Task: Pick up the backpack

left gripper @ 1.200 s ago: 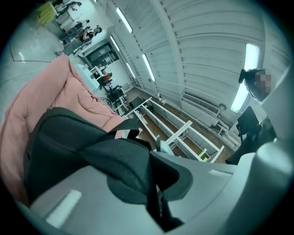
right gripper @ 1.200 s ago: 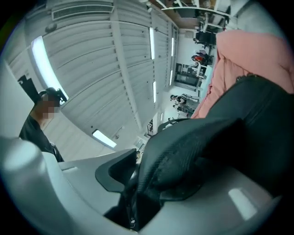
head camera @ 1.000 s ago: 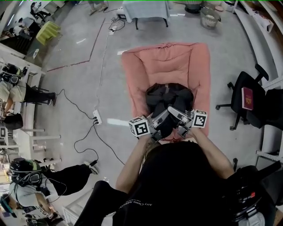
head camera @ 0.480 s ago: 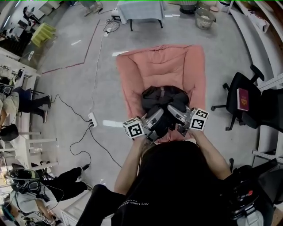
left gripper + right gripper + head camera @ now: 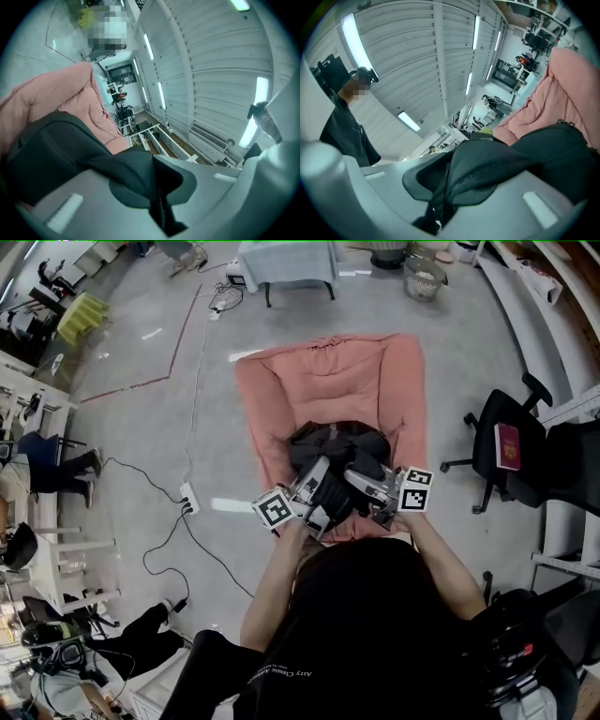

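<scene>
Backpack (image 5: 337, 442) sits on the cushion (image 5: 328, 381), toward its near edge, and the cushion's flat on the floor (image 5: 141, 427). Power strip (image 5: 188, 498) lies off the cushion's left edge. An office chair (image 5: 525, 474) stands off the right edge with a book (image 5: 506, 446) on it, and there's a table (image 5: 286, 259) beyond the far edge.

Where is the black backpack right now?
In the head view the backpack is in the middle of the picture, at the near end of the pink cushion on the floor. The black office chair stands off to its right.

Black backpack (image 5: 339, 448) (mesh weave on strap (image 5: 487, 173)); salmon-pink cushion (image 5: 323, 381); grey floor (image 5: 469, 352); maroon book (image 5: 506, 446), probably.
</scene>
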`<state>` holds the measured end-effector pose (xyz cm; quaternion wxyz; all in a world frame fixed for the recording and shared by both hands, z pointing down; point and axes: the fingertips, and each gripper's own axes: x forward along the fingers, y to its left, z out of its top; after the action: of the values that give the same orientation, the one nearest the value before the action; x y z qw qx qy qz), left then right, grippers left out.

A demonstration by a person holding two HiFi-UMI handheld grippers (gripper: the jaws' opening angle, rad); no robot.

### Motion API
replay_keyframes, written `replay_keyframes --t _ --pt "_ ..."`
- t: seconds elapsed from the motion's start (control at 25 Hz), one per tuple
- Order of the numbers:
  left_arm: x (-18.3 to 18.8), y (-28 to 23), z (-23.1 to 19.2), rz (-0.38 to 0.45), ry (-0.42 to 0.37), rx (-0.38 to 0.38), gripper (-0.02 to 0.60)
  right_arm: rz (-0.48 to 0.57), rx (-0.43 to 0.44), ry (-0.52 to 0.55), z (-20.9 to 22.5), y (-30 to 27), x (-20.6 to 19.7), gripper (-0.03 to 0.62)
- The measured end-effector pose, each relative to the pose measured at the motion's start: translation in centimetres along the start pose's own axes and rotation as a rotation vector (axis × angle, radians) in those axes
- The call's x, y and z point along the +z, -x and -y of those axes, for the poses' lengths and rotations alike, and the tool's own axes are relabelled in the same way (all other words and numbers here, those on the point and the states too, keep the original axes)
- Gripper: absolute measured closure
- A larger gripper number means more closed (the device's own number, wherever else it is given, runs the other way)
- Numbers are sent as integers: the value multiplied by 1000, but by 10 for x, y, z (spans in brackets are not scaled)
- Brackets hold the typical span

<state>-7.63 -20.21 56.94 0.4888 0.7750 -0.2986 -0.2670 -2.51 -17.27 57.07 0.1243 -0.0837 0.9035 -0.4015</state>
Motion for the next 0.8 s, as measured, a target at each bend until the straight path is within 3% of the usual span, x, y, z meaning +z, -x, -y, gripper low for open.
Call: replay_keyframes --t 0.16,0.24,0.44,0.6,0.72,0.8 --pt "-21 0 3 -147 141 -97 565 -177 0 64 2 3 -40 443" --pt "-26 2 5 -190 152 -113 566 -231 15 53 2 2 -58 420" --pt "-17 -3 -3 -202 17 -28 566 -282 136 -51 -14 1 -64 517" --pt "-14 -5 -14 -246 -138 60 568 -340 112 28 -16 -5 -73 445" --pt "-17 -11 -14 -264 -152 67 566 -329 96 -3 -11 -5 -70 557" --pt "-21 -13 -13 -264 -144 38 566 -310 82 -15 -8 -1 -69 567"
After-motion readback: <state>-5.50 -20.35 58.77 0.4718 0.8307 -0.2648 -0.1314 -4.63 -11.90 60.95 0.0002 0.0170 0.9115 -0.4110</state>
